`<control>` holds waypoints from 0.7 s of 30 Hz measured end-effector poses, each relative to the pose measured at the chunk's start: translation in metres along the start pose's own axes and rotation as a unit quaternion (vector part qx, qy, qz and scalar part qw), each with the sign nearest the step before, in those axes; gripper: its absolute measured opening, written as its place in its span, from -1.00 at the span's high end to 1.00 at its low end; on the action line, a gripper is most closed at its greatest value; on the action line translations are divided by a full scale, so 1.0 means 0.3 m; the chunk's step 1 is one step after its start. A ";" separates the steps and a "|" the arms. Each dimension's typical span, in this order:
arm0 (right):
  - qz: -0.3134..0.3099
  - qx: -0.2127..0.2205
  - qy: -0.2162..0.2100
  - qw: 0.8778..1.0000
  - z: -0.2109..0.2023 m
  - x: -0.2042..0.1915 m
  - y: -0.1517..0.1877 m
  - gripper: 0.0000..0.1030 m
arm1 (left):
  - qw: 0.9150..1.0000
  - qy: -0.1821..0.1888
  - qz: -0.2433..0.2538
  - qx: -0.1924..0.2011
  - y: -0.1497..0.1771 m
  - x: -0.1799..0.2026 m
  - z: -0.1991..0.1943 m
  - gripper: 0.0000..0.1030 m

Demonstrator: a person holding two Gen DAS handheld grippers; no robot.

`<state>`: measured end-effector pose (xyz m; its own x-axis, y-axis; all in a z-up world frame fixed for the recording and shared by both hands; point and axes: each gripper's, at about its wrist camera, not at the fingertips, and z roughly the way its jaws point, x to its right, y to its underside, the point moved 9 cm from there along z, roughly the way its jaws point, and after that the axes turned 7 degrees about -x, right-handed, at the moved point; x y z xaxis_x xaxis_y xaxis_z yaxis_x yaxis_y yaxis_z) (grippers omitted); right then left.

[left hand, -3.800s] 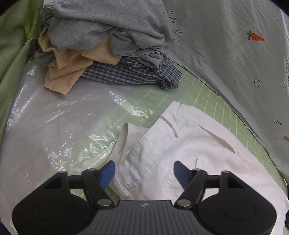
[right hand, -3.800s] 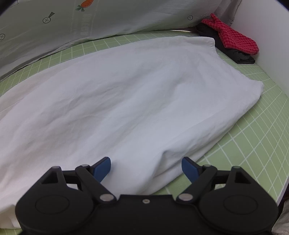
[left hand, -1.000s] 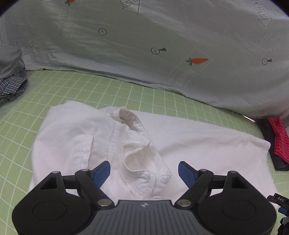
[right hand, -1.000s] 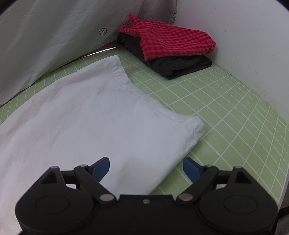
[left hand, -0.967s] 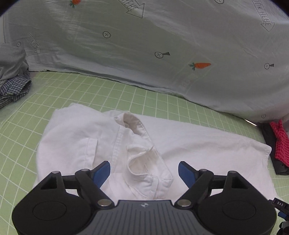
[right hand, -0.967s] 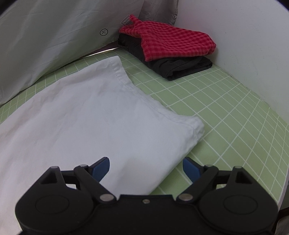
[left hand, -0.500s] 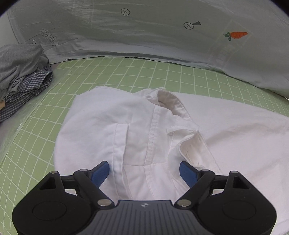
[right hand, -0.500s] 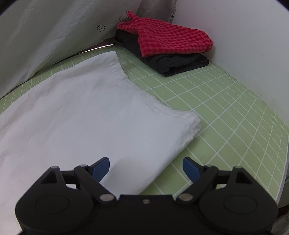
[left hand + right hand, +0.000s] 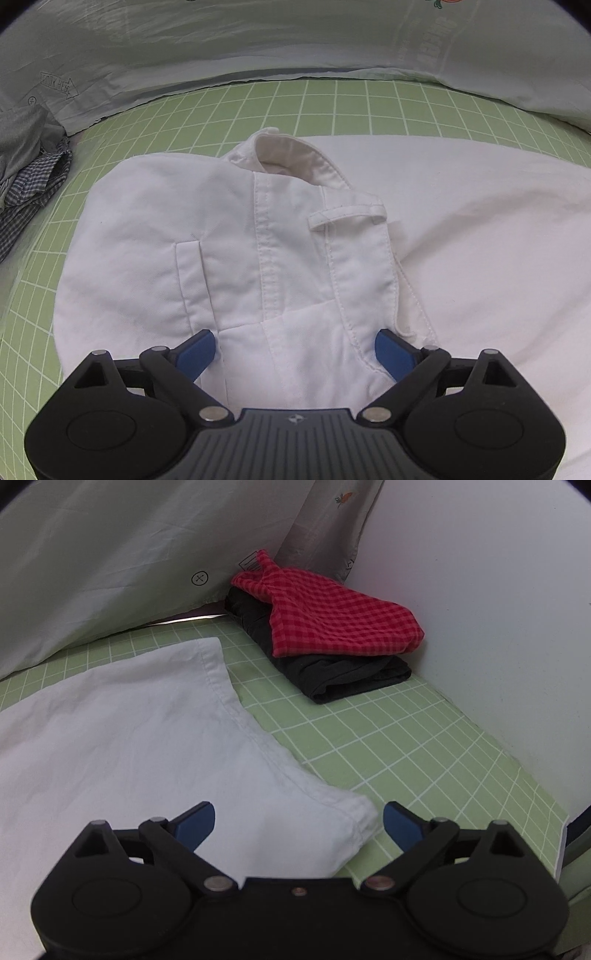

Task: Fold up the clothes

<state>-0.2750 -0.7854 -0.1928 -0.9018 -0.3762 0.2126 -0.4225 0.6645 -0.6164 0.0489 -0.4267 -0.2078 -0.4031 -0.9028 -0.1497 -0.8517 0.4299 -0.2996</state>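
White trousers [image 9: 303, 236] lie flat on the green gridded desk [image 9: 332, 107]. The left gripper [image 9: 295, 349] spans the waistband, the right gripper [image 9: 299, 821] the hem corner; both have just been opening, jaws wide, pads gripping nothing. A red checked garment [image 9: 332, 616] tops a folded black one [image 9: 343, 672] at the far right corner.

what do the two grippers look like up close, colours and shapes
Both match: the left gripper and right gripper have black linkage arms with silver pivot pins, round black side housings and blue fingertip pads. The left one's body is ribbed dark grey with a small logo; the right one's is plain black. No cables or sleeves show.
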 end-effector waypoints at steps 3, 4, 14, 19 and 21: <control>-0.024 -0.003 -0.014 1.000 0.059 -0.009 -0.034 -0.94 | 1.000 -0.005 0.002 -0.002 -0.002 0.003 0.011 -0.87; -0.024 -0.011 -0.021 0.999 0.086 -0.007 -0.042 -0.94 | 1.000 -0.004 0.002 -0.003 -0.002 0.002 0.014 -0.87; 0.029 -0.082 -0.109 0.990 0.289 0.027 -0.065 -0.95 | 1.000 -0.008 -0.004 -0.011 -0.007 0.003 0.032 -0.97; 0.021 -0.087 -0.153 0.984 0.296 0.005 -0.057 -0.95 | 1.000 -0.012 -0.008 -0.014 -0.008 0.005 0.036 -0.99; 0.013 -0.084 -0.165 0.983 0.284 -0.007 -0.048 -0.95 | 1.000 -0.012 -0.009 -0.015 -0.008 0.007 0.036 -0.99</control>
<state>-0.2593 -0.8491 -0.2491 -0.8455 -0.5286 -0.0755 -0.4344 0.7631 -0.4784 0.0538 -0.4297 -0.2175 -0.3799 -0.9097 -0.1681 -0.8682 0.4133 -0.2747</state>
